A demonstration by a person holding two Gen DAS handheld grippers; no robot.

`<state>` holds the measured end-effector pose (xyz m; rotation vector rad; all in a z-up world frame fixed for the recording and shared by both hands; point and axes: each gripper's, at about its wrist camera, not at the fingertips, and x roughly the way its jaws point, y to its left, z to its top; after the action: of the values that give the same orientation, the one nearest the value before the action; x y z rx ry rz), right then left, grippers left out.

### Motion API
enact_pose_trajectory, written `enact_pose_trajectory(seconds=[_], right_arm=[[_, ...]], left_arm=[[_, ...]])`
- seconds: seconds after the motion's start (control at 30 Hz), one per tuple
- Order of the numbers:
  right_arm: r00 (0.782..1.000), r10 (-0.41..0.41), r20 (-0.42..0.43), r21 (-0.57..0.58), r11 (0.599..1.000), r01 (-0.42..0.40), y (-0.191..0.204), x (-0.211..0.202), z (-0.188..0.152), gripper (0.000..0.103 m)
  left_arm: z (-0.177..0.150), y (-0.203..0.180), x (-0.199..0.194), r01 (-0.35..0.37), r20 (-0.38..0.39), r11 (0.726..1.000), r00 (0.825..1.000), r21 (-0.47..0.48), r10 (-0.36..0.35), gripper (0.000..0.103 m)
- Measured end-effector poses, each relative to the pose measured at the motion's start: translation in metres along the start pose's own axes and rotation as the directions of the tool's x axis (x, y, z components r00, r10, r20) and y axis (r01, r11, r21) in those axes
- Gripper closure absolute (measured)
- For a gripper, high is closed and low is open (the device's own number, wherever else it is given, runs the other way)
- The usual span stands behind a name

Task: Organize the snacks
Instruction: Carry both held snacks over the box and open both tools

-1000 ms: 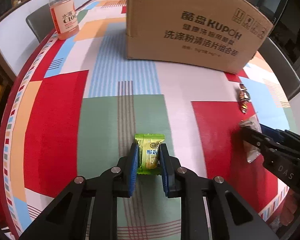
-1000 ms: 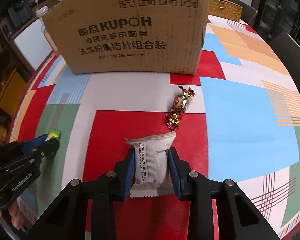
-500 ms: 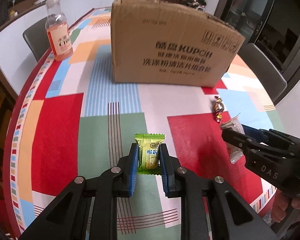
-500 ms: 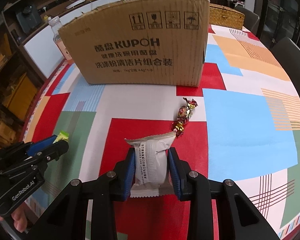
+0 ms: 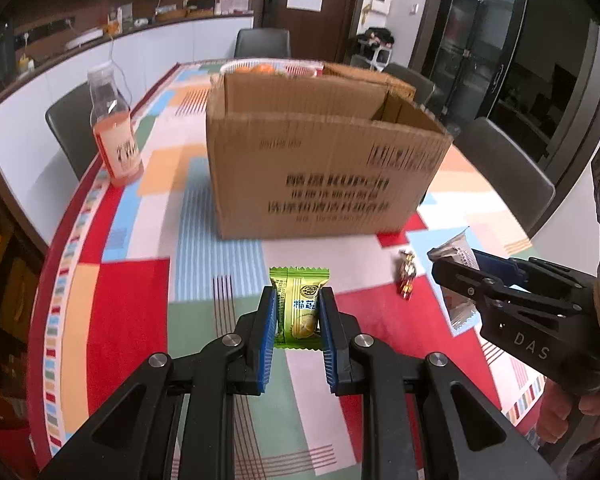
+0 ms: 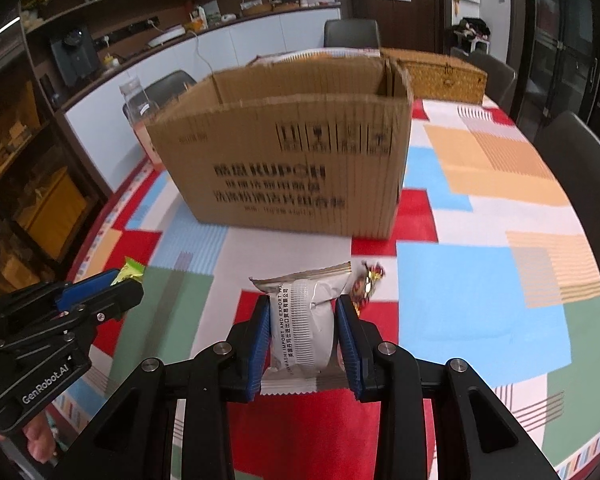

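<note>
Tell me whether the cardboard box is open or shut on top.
Open: the cardboard box has no flaps covering its top, and its inner walls show in both wrist views.

black tongs point(image 5: 298, 312) with ribbed blue pads point(image 5: 269, 340) and silver screws point(image 5: 232, 339)

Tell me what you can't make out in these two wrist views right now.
- Inside of the cardboard box: both views, hidden by its front wall.
- Small print on the box: both views, motion blurred.
- Foil-wrapped candies: right wrist view, partly behind the white snack packet.
- Drink bottle: right wrist view, mostly behind the box.
- Green snack packet: right wrist view, mostly covered by the left hand-held gripper.
</note>
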<state>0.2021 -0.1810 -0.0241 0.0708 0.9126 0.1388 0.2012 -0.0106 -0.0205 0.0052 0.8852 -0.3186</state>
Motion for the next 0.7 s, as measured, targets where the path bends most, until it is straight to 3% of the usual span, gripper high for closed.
enact_pose_trajectory(seconds=[0.7], right_arm=[[0.976, 0.037, 0.216, -0.005, 0.999, -0.037, 0.0, -0.038, 0.067, 0.069]], left_arm=[[0.072, -0.021, -0.03, 0.016, 0.198, 0.998, 0.98, 0.062, -0.028, 0.082]])
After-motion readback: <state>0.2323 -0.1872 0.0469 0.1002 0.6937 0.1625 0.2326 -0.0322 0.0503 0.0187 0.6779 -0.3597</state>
